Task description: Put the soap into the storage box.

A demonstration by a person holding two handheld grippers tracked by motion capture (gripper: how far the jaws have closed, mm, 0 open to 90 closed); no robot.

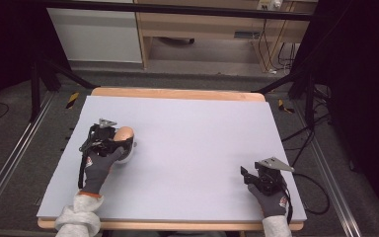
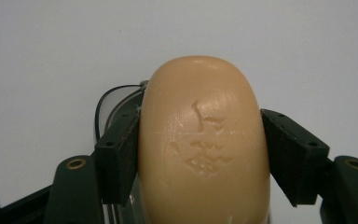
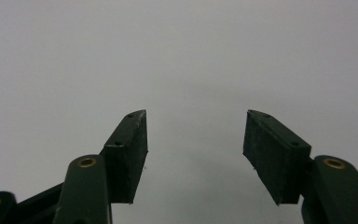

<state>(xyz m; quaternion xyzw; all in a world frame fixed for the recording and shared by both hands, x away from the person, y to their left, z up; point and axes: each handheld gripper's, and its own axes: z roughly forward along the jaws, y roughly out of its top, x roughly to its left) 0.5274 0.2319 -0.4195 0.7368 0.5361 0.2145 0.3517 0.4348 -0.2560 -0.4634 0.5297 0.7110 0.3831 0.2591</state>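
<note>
Two jaws of the left gripper (image 2: 200,154) clamp a tan soap (image 2: 203,144) by its sides, left of centre in the high view, low over the grey table (image 1: 192,138). At lower right, the right gripper (image 3: 196,154) rests with jaws apart, holding nothing.

The tan oval soap bar (image 2: 204,144) looks waxy and smooth, with stamped marks at its centre. The pale grey table (image 1: 202,128) top is matt, wood-edged at twelve o'clock.
</note>
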